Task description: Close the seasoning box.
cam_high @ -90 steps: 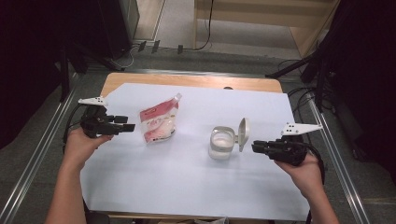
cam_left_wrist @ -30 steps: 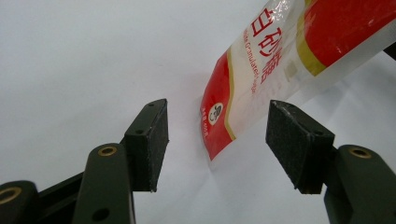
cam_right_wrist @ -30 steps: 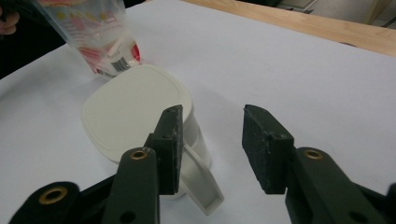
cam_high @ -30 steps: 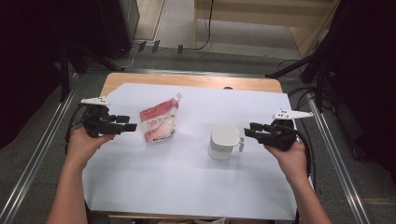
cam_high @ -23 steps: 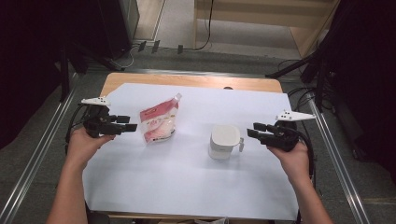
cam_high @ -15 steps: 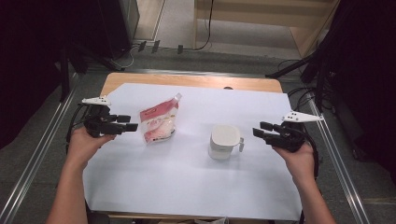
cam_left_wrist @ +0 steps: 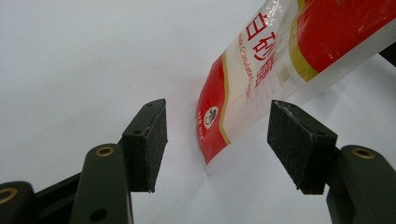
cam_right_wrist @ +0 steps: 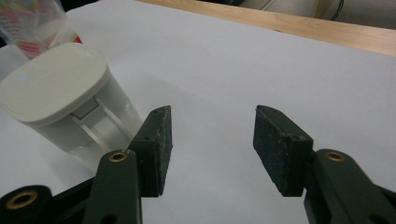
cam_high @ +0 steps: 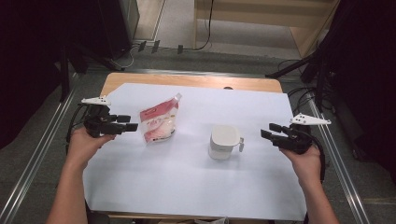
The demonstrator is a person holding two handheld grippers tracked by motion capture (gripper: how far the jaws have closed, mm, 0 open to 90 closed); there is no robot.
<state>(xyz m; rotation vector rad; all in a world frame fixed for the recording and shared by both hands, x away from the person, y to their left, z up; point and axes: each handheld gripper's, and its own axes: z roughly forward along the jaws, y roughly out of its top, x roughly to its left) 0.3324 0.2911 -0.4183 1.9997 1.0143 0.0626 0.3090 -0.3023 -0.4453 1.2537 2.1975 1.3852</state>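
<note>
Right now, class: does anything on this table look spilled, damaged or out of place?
Nothing stands out. The sugar pouch stands on the white sheet, leaning slightly, with no spill visible around it. The lidded canister stands upright with its lid shut.

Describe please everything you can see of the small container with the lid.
The container is small, with rounded corners, a cream lid shut on top and a clear, plastic-looking body. A latch sticks out on its side. It stands upright on the white sheet, right of the red bag. Nothing touches it.
</note>
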